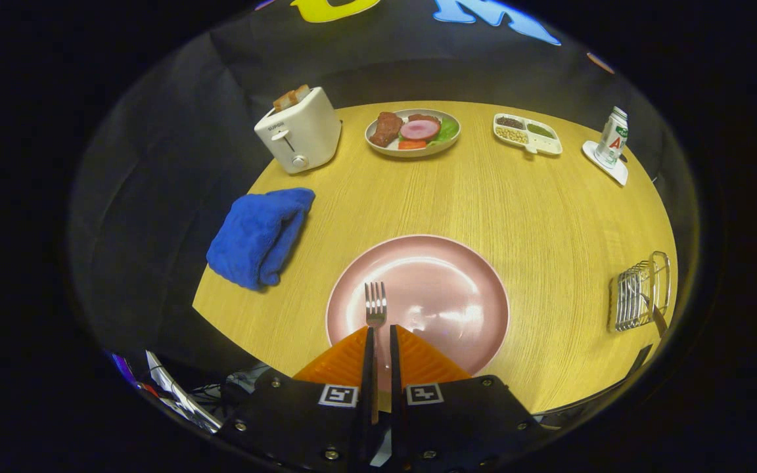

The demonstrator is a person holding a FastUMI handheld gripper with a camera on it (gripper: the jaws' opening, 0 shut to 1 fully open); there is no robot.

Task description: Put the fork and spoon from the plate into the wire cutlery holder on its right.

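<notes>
The gripper (378,332) hangs over the near edge of a round pink plate (444,289), its two fingers drawn almost together with only a thin slit between them. A fork (376,305) pokes out of that slit, tines pointing away over the plate, its handle running back between the fingers, so the gripper is clamped on the fork's handle. The plate sits on a round wooden table (549,217), and its glossy surface reflects the booth lights. Well to the plate's right, near the table's edge, stands the wire cutlery holder (638,292), a small chrome rack with an arched handle; something dark and slim leans in it, too small to identify. Left of the plate lies a crumpled blue towel (259,235). At the far side of the table a white toaster (299,131) holds slices of toast, and beside it stand a plate of food (412,131) with meat, tomato and lettuce, a white divided dish (527,133) of beans and grains, and a small bottle (612,138) on a white coaster.
</notes>
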